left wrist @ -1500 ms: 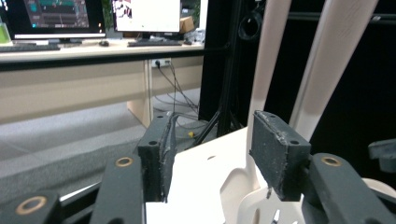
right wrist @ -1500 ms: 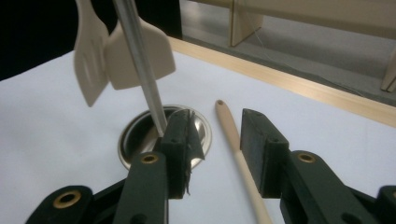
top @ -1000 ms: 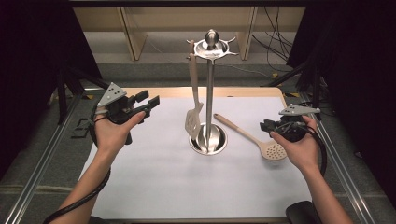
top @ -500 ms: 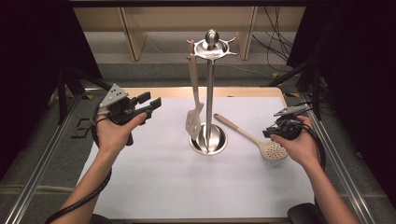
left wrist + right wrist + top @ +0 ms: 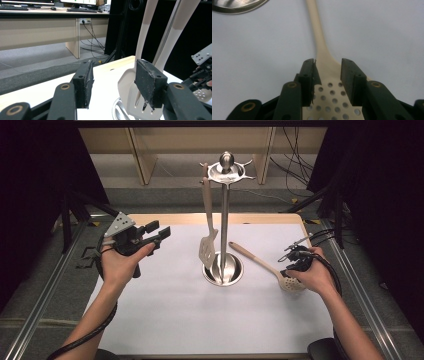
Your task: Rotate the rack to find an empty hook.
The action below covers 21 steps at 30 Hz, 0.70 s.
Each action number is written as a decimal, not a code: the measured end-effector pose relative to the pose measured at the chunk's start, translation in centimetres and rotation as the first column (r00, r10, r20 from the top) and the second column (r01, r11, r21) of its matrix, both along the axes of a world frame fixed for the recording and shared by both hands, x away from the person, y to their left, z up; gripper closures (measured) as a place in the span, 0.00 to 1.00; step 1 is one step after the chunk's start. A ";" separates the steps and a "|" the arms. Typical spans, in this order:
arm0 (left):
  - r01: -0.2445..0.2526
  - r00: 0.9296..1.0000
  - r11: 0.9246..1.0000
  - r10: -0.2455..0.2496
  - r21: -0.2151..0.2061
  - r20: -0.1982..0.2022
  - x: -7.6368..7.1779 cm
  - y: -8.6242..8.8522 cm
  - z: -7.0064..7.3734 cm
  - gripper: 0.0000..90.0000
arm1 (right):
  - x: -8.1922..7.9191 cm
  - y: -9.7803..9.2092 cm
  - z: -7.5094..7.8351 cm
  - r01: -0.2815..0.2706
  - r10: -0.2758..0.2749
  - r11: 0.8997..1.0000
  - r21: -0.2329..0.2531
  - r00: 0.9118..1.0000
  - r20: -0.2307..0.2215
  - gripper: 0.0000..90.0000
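A cream slotted spoon [image 5: 265,267] lies flat on the white mat, right of the steel utensil stand [image 5: 224,220]. My right gripper [image 5: 291,270] hovers just over the spoon's perforated head. In the right gripper view its jaws [image 5: 328,65] stand open on either side of the spoon's neck [image 5: 319,37]. A cream slotted spatula [image 5: 207,240] hangs from the stand's top ring. My left gripper [image 5: 159,231] is held up at the left of the mat, open and empty. Beyond its jaws [image 5: 113,82] hangs the spatula blade [image 5: 128,85].
The stand's round steel base [image 5: 223,271] sits mid-mat and shows at the top left of the right gripper view [image 5: 237,6]. The white mat [image 5: 190,320] covers a wooden table. Metal rails [image 5: 45,290] run along both sides. Cables lie behind.
My right gripper has dropped and tipped down toward the spoon's head. The left gripper has hardly shifted, and the spatula still hangs in place.
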<state>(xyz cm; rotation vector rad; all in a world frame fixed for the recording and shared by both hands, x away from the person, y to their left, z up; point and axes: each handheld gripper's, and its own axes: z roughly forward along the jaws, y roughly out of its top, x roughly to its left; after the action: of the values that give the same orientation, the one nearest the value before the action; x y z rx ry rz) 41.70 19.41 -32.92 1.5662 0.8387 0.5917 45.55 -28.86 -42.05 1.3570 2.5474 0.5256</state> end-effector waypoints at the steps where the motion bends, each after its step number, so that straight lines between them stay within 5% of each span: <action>1: 0.002 1.000 1.000 -0.002 0.003 0.001 0.1 0.0 0.0 0.53 | 0.2 0.1 -0.2 -0.007 0.007 1.000 -0.004 1.000 0.001 0.70; 21: 0.004 1.000 1.000 -0.004 0.004 -0.016 0.1 -0.2 -0.4 0.53 | 3.4 1.7 -2.7 -0.067 0.067 0.997 -0.030 0.997 -0.029 0.68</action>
<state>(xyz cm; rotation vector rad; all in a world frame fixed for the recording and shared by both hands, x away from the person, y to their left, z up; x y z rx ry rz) 41.76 19.22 -33.27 1.5776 0.8470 0.5787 48.92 -27.18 -44.72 1.2813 2.6200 0.4797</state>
